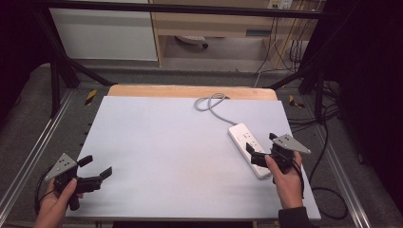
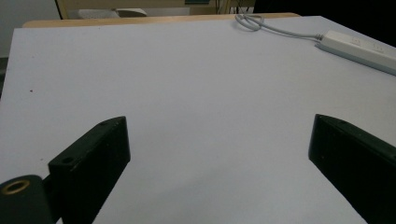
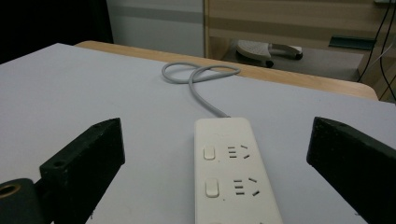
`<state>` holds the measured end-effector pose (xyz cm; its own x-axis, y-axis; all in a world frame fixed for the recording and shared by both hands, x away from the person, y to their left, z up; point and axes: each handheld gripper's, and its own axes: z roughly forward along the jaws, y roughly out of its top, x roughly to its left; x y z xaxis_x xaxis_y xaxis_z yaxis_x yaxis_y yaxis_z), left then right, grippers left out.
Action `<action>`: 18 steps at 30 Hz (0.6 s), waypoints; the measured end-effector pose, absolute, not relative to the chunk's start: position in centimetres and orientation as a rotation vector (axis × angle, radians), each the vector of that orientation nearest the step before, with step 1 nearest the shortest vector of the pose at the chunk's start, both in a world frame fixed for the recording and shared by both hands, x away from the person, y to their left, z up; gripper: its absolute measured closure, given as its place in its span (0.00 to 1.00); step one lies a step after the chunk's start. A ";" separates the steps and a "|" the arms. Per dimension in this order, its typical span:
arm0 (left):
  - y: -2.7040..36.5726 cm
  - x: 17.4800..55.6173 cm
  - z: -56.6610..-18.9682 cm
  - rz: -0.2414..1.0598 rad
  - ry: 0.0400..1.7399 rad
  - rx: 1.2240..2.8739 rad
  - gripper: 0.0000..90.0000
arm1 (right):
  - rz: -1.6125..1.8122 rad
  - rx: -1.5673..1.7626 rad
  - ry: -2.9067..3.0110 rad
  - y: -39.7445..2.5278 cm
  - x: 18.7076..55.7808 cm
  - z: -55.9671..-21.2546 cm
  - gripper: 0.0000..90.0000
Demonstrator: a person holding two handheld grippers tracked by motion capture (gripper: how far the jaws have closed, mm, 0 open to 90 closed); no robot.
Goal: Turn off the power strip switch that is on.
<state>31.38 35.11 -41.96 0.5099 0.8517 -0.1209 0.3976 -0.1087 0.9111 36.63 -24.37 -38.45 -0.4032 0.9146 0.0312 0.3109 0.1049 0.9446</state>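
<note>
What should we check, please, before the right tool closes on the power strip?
1. Right tool open: ok.
2. Power strip between its jaws in the right gripper view: ok.
3. Strip flat on the table: ok.
4. Cable free of the jaws, looped at the far edge: ok.
5. Left tool open and apart from the strip: ok.
6. Jaws low enough to grip the strip's sides: cannot tell.
</note>
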 end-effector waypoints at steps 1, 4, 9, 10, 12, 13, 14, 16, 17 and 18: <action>35.1 31.4 -42.0 0.547 1.064 1.714 0.06 | 1.304 1.196 1.792 -24.5 36.5 -38.4 0.05; 35.1 31.4 -42.0 0.547 1.064 1.714 0.06 | 1.305 1.194 1.790 -24.9 36.1 -38.3 0.05; 35.1 31.4 -42.0 0.548 1.065 1.717 0.06 | 1.292 1.189 1.783 -25.9 35.5 -38.3 0.05; 35.1 31.4 -42.0 0.545 1.065 1.717 0.06 | 1.290 1.194 1.779 -26.1 35.3 -38.4 0.05; 35.0 31.4 -42.0 0.546 1.066 1.717 0.06 | 1.283 1.199 1.780 -26.5 35.0 -38.6 0.05; 35.0 31.4 -42.0 0.546 1.066 1.717 0.06 | 1.281 1.204 1.779 -26.7 34.9 -38.7 0.05; 35.0 31.4 -42.0 0.545 1.067 1.716 0.06 | 1.273 1.206 1.777 -27.0 34.7 -39.0 0.05; 35.0 31.4 -42.0 0.547 1.067 1.717 0.06 | 1.268 1.208 1.776 -27.5 34.4 -39.3 0.05; 35.0 31.4 -42.0 0.547 1.069 1.716 0.06 | 1.266 1.207 1.776 -27.8 34.2 -39.5 0.05; 35.0 31.4 -42.0 0.546 1.068 1.717 0.06 | 1.262 1.211 1.775 -28.2 34.0 -39.7 0.05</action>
